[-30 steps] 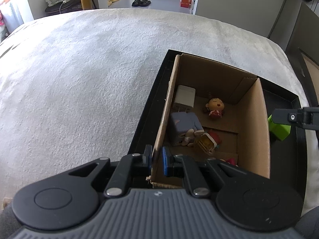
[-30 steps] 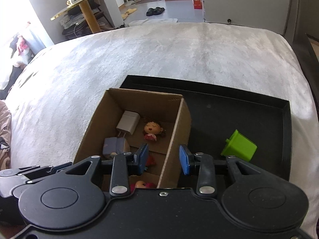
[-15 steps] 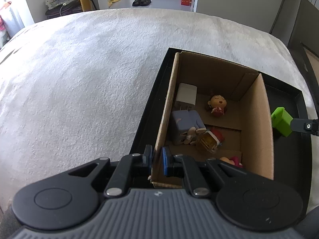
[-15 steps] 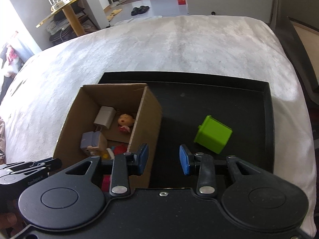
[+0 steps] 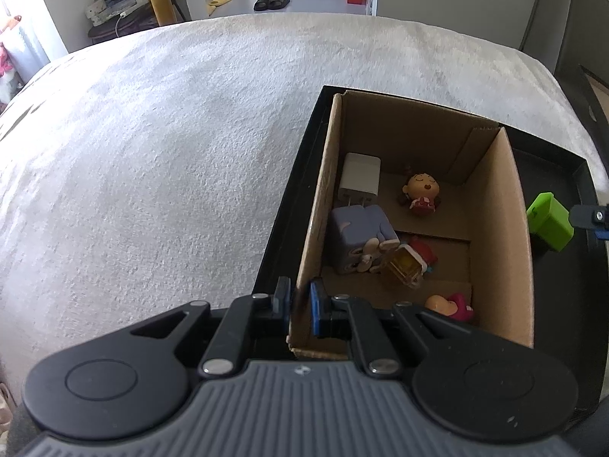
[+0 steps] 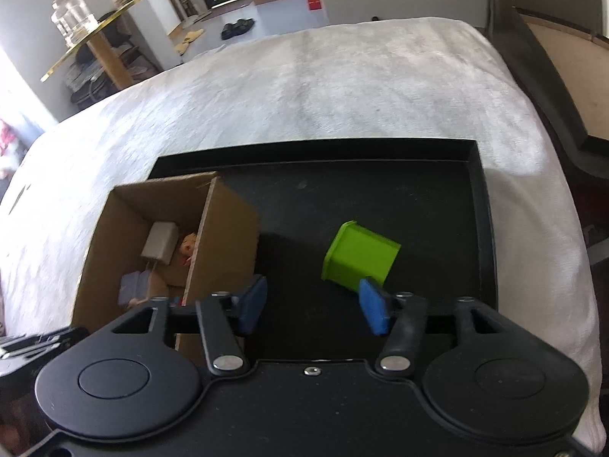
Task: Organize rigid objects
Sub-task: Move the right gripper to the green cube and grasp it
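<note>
Pinching cardboard box (image 5: 502, 205) wall w/ left gripper (image 5: 298, 301), right gripper (image 6: 310, 302) wide open, empty, needing to centre on green block (image 6: 359, 255) just ahead-right, prob. untouched.

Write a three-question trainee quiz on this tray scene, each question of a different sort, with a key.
1. True or false: the left gripper has its jaws closed on the near wall of the cardboard box.
2. Multiple choice: where is the green block? A) inside the box B) on the black tray, outside the box C) on the white cloth
3. Fill in: the jaws of the right gripper are ____, with nothing between them.

Key: 1 true; 2 B; 3 open
</note>
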{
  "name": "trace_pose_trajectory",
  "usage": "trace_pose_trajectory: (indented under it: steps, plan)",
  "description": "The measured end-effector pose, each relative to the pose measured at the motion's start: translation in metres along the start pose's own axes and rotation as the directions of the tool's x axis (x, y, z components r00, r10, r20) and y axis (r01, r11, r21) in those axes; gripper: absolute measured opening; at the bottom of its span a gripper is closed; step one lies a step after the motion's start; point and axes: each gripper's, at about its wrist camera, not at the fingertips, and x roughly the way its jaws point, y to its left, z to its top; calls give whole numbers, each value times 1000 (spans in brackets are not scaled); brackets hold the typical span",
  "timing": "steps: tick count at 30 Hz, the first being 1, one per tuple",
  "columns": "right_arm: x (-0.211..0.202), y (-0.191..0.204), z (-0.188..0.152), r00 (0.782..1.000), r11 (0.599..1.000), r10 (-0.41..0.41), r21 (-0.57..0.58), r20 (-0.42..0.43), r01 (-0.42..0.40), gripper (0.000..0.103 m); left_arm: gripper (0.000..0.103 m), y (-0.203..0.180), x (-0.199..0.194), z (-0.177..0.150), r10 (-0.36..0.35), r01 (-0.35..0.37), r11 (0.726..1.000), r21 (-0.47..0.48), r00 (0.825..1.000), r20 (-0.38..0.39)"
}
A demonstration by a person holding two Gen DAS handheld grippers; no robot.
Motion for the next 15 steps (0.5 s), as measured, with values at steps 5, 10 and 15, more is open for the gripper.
trace_pose_trajectory:
  steps: [5,10,15]
  plan:
    - [16,-8,5,1000,999,-16,32,-3,16,61,10,-3,1,0,12,-12,1000,14,1000,-2]
    - [33,-17,10,999,996,-41,81,-16,42,64,10,-5,2,0,21,-20,1000,21,1000,-4]
    - [47,-22,14,997,992,-68,101,-28,70,64,10,-4,2,0,20,-20,1000,23,1000,-3]
